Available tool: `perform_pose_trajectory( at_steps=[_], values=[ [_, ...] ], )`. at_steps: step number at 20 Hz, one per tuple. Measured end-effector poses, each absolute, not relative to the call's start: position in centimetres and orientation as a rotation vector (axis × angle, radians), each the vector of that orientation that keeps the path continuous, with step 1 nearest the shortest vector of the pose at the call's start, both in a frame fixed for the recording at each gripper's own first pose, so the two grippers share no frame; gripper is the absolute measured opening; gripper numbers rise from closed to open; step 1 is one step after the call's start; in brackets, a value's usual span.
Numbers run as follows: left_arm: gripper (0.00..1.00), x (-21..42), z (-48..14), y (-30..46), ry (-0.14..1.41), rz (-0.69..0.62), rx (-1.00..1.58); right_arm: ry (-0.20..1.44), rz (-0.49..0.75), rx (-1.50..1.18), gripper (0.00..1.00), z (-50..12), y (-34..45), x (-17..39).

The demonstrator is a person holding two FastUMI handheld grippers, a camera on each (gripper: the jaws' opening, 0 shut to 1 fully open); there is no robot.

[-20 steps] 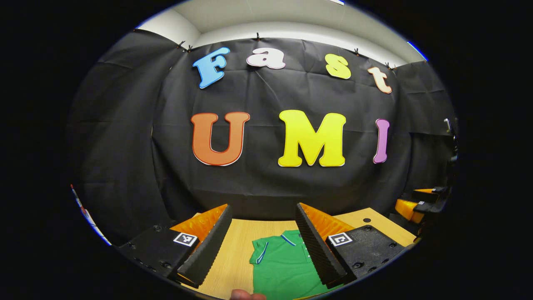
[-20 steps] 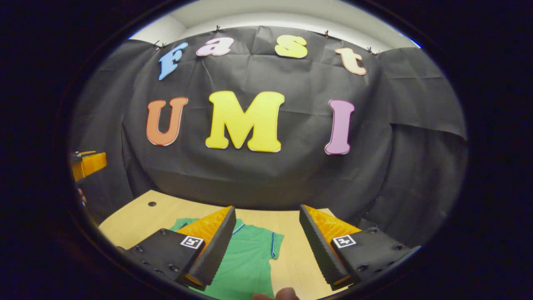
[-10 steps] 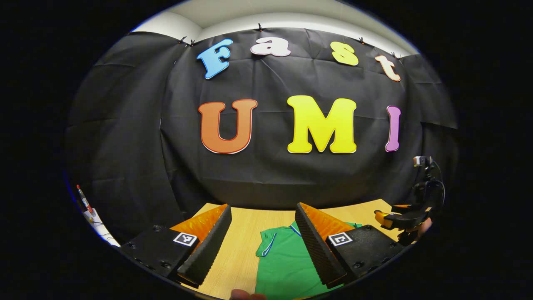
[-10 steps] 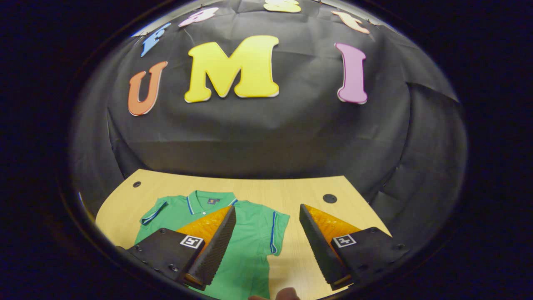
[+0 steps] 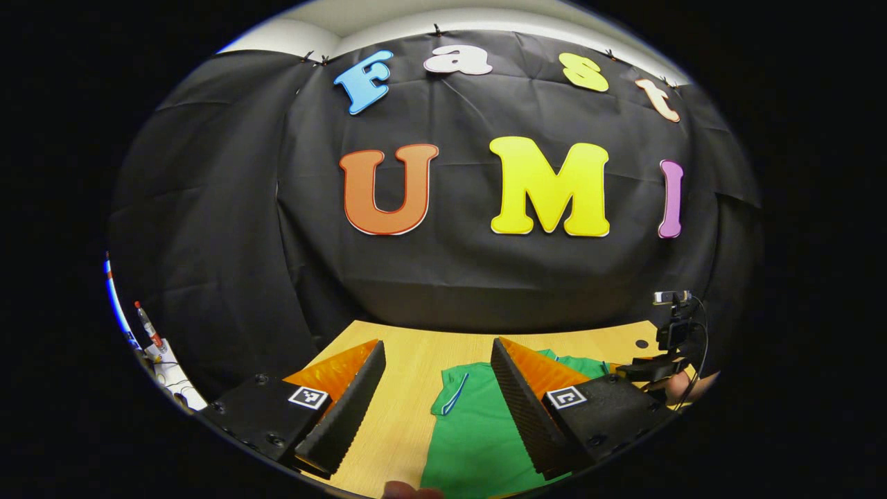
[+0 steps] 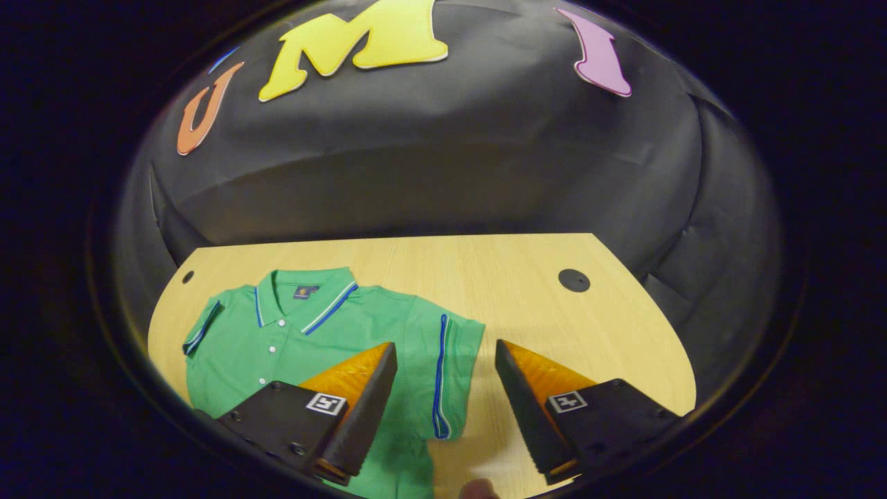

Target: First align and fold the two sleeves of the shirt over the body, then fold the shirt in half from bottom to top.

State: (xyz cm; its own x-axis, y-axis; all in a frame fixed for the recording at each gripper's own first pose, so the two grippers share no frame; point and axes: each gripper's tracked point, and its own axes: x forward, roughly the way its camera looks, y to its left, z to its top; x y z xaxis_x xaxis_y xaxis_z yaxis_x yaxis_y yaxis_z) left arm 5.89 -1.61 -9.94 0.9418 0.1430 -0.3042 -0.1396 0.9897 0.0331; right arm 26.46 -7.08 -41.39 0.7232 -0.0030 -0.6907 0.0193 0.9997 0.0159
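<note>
Shirt [image 6: 326, 339]: green polo with blue trim, spread flat and face up on the counter [image 6: 527, 291], collar toward the black cloth wall [image 6: 429, 159], front buttons showing. Both short sleeves lying out to the sides, not yet folded over the body; hem out of sight below the fingers.

Right gripper [image 6: 443, 405]: held above the counter, fingers spread wide apart, gripping nothing. Left finger over the shirt's body, right finger over bare wood, with the blue-striped sleeve [image 6: 450, 367] in the gap between them. Whether the fingers touch the cloth: cannot tell. Round dark hole [image 6: 574, 280] in the counter well beyond the sleeve, a smaller hole [image 6: 188, 276] near the far corner by the other sleeve.

Left gripper [image 5: 436, 405]: also raised, fingers wide open and empty, pointing more toward the wall. Between its fingers, a strip of counter [image 5: 409, 388] and the shirt [image 5: 478, 430], with the sleeve [image 5: 454, 395] edged in blue lying flat. Farther right in the left gripper view, the right gripper [image 5: 651, 367] low over the counter, with a hand [image 5: 686, 384] behind it. Marker pen [image 5: 145, 326] at the far left edge beside the cloth.
</note>
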Motion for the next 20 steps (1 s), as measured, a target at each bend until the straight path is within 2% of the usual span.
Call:
perform_pose_trajectory(
  at_steps=[1, 6, 9, 11, 12, 13, 17, 18, 20],
  values=[
    [0.99, 5.9, -10.2, -1.7, 0.319, 0.145, 0.011, 0.775, -0.014, 0.017, 0.82, -42.1, -7.1, 26.9],
    [0.98, 5.9, -11.3, -1.4, 0.354, 0.167, 0.006, 0.831, -0.015, 0.029, 0.82, -45.0, -7.2, 29.6],
    [0.98, 5.8, -12.2, -1.2, 0.383, 0.182, -0.001, 0.851, -0.034, 0.026, 0.52, -46.2, -7.7, 30.5],
    [0.99, 5.9, -12.2, -1.1, 0.384, 0.188, -0.002, 0.874, -0.034, 0.024, 0.52, -47.0, -7.7, 30.4],
    [0.99, 5.8, -12.2, -1.0, 0.386, 0.189, -0.002, 0.876, -0.036, 0.015, 0.48, -47.2, -7.7, 30.6],
    [0.99, 5.8, -12.3, -1.1, 0.386, 0.19, -0.001, 0.874, -0.037, 0.004, 0.52, -47.4, -7.8, 30.8],
    [0.99, 5.9, -12.5, -1.3, 0.392, 0.189, -0.009, 0.873, -0.034, 0.011, 0.52, -47.3, -7.7, 31.3],
    [0.99, 5.8, -12.6, -1.1, 0.391, 0.188, -0.008, 0.875, -0.039, 0.033, 0.48, -47.6, -7.8, 31.4],
    [0.99, 5.8, -12.6, -1.0, 0.39, 0.189, -0.003, 0.871, -0.033, 0.06, 0.31, -47.5, -7.9, 31.3]
  ],
)
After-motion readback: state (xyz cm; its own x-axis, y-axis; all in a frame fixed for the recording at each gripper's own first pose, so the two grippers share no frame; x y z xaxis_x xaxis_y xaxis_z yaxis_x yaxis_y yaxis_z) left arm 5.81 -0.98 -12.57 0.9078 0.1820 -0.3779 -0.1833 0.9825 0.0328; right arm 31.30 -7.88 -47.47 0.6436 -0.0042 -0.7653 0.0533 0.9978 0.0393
